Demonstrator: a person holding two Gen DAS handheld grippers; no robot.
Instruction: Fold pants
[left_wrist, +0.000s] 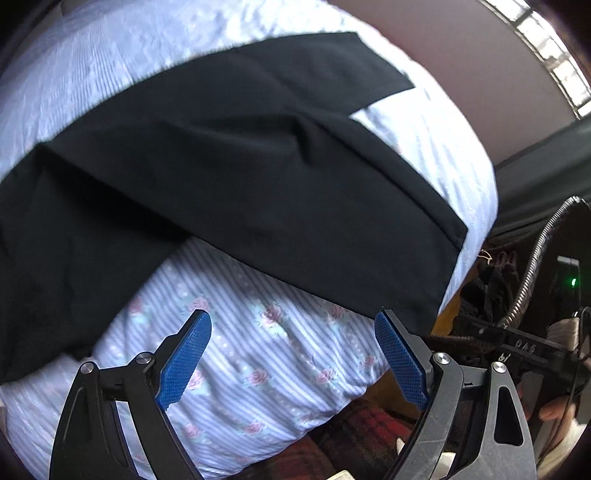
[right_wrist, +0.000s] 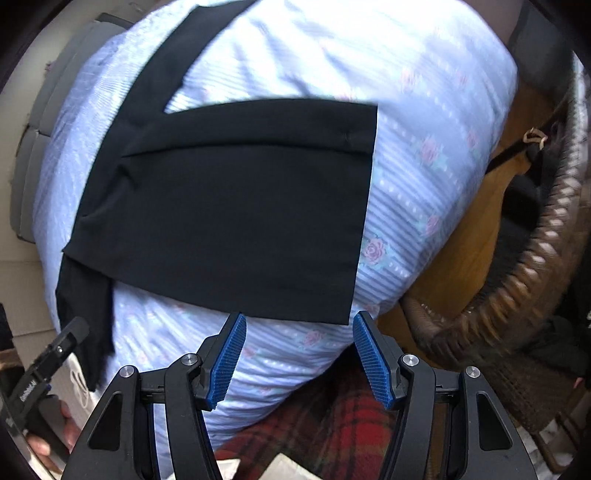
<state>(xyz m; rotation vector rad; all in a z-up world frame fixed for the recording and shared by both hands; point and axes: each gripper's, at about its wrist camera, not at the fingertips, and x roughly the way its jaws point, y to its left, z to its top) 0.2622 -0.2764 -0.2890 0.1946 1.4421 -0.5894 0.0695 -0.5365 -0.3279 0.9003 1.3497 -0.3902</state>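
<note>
**Both grippers above the black pants on the bed**

I see the black pants (right_wrist: 229, 206) lying flat on the blue floral quilt (right_wrist: 424, 155), one leg end squared off near my right gripper (right_wrist: 297, 354), another leg running away toward the far side. My right gripper's blue pads (right_wrist: 371, 363) stand apart with only quilt between them, just short of the cloth's near edge. My left gripper (left_wrist: 291, 354) is spread wide, nothing pinched, its right pad (left_wrist: 400, 360) close by a pants hem (left_wrist: 406, 288). At the right edge of the right wrist view a brown wicker basket (right_wrist: 517, 280) stands beside the bed; dark fabric (right_wrist: 524, 206) lies inside it, though I cannot tell what. A red plaid cloth (right_wrist: 343, 424) shows below the quilt.
</note>
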